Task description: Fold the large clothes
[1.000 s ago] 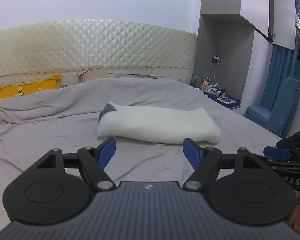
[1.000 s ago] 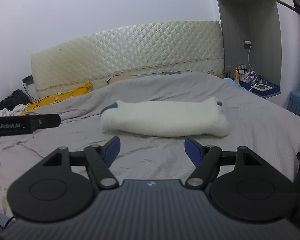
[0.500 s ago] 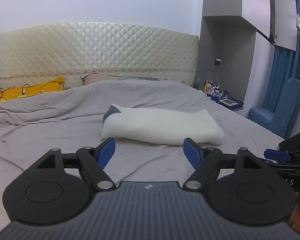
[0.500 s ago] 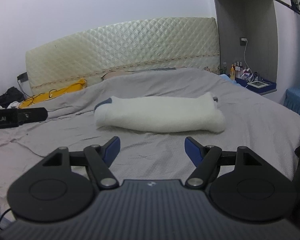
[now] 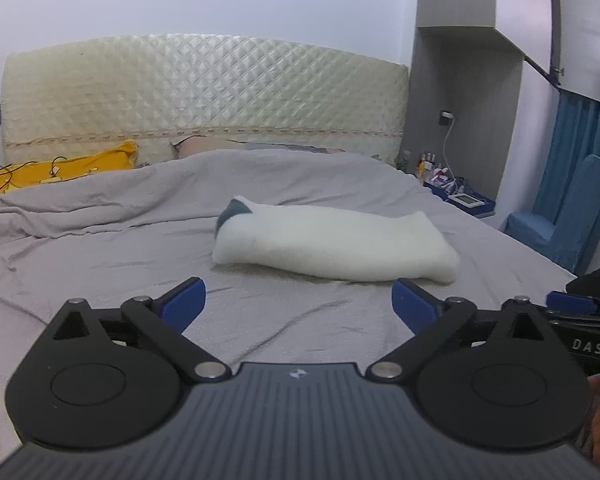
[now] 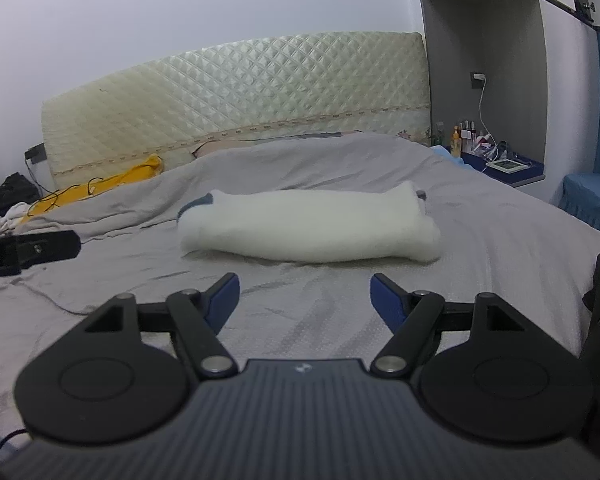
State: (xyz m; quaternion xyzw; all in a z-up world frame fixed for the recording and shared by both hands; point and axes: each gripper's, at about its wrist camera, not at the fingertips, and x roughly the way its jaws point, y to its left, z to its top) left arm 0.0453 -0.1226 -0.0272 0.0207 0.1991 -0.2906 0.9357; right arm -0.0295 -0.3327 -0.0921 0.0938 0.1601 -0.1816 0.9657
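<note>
Fold looks done from here: white garment lies as a compact bundle mid-bed on the grey sheet, well clear of both tools. Left gripper and right gripper have just been opening, nothing between the jaws. Next I'd fetch another piece or stop.

Home bedroom: bed, quilted headboard, nightstand.

We see a folded white garment of soft, fluffy cloth on a matt grey bedsheet of thin wrinkled fabric. The cream headboard looks quilted and glossy. The left claw has matt black plastic arms, shiny metal rivets and smooth blue pads.
</note>
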